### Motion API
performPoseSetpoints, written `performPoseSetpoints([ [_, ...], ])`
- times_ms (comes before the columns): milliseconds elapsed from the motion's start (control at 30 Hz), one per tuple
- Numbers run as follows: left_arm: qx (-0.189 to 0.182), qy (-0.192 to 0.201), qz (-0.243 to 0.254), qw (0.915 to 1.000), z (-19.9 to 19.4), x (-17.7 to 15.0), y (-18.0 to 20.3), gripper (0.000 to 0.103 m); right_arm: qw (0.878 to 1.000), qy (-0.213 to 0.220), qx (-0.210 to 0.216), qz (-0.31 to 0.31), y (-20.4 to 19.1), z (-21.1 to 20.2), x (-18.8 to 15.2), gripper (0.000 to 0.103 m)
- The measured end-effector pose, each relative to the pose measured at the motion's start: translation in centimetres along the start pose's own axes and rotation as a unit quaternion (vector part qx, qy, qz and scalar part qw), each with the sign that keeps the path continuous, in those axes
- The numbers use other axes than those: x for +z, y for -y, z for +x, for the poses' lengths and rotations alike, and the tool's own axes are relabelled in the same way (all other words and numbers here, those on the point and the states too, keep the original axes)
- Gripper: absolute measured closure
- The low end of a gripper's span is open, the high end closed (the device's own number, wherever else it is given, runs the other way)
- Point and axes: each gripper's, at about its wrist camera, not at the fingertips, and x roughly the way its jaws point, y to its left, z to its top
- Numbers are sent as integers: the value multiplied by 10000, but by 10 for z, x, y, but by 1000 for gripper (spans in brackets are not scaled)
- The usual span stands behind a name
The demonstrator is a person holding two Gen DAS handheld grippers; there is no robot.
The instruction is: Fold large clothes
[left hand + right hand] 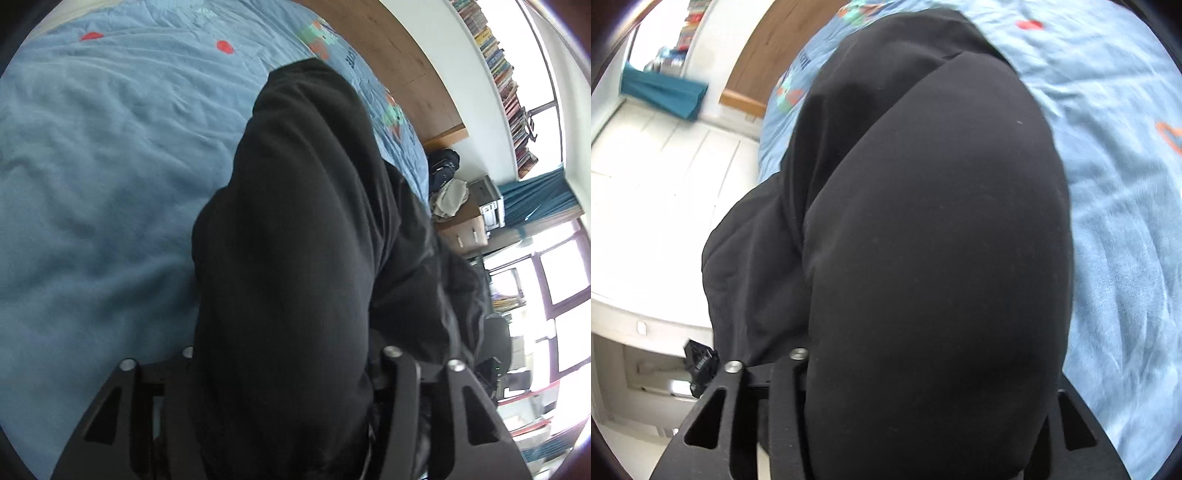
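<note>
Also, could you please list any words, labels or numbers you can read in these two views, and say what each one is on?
None can be read.
Dark blue lettering on the blue bedspread: blurred and partly hidden by the black garment.
Book spines on the shelf: too small.
Grey box: markings too small.

One black garment (295, 240), draped over both tools. Two grippers: left gripper (286, 369), right gripper (923, 369). One blue bedspread (92, 184) w/ two red spots. One teal curtain (535, 199). One wooden headboard (399, 48). Books: too many to count.
</note>
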Motion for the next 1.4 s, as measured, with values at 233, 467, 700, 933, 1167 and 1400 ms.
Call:
performPoseSetpoints([
  [233,151,551,200,9982,-23,-4,-28,33,9988,450,88,-144,35,-6,-6,19],
  [467,744,1063,342,9910,-77,-21,-22,33,9932,1024,-476,-281,70,-49,-19,12],
  [700,1317,1506,493,9785,-154,-63,6,33,9828,1434,-1149,-196,86,-116,-61,12],
  [933,1540,1872,873,9662,-236,-134,54,27,9730,1913,-1174,-544,52,-196,-147,7],
  [1167,1969,2163,1588,9430,-309,-241,112,20,9646,2129,-1187,-1004,-12,-238,-241,1],
  [1400,2146,2311,2110,9252,-332,-340,149,20,9498,2276,-1396,-1630,-50,-250,-325,1],
])
